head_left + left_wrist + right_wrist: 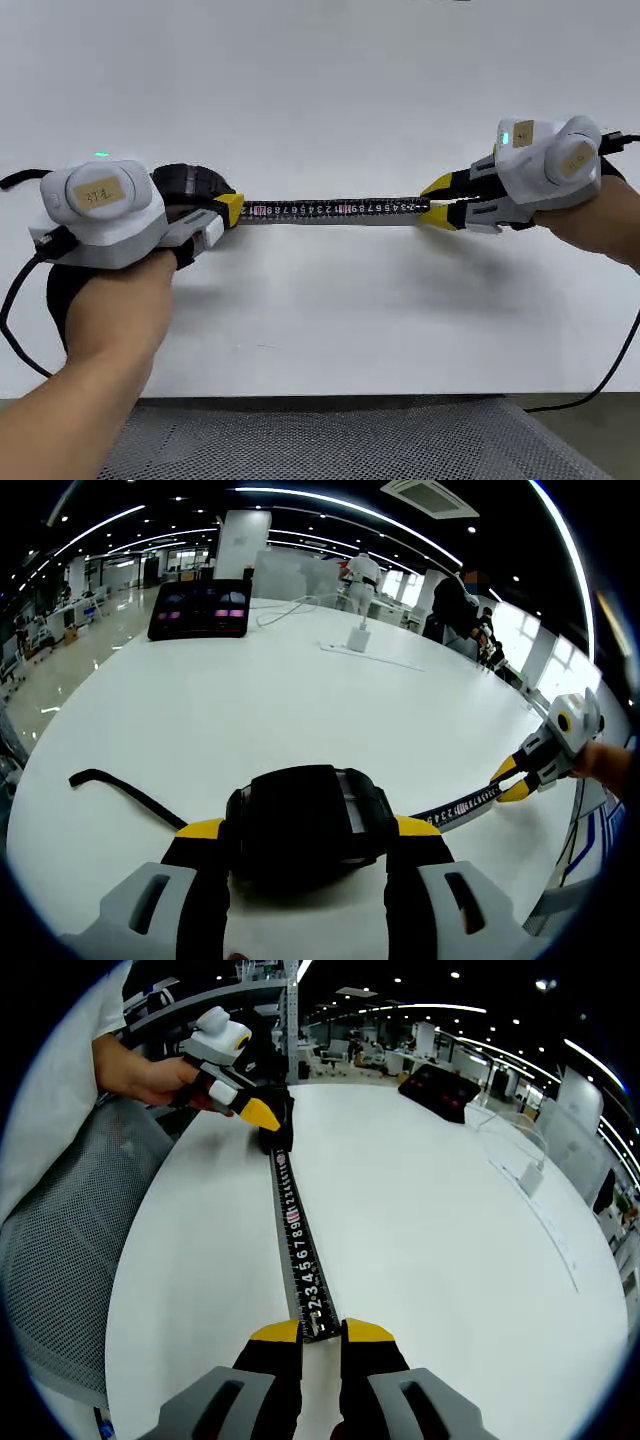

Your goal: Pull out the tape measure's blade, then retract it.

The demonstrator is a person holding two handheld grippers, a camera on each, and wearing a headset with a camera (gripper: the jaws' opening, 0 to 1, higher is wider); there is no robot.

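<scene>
Blade (335,209) stretches from case (190,185) in left gripper (309,827) to right gripper (437,200).

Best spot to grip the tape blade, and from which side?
Grip the free end of the blade, end-on along its length, where the right gripper sits. It is a thin flat strip stretched straight from the case, so the tip likely gives the firmest pinch.

An open-plan lab or office hall is suggested: ceiling light strips (340,502) are seen along the top of the left gripper view, and rows of desks (372,1056) and a metal rack (291,1005) at the right gripper view's top.
</scene>
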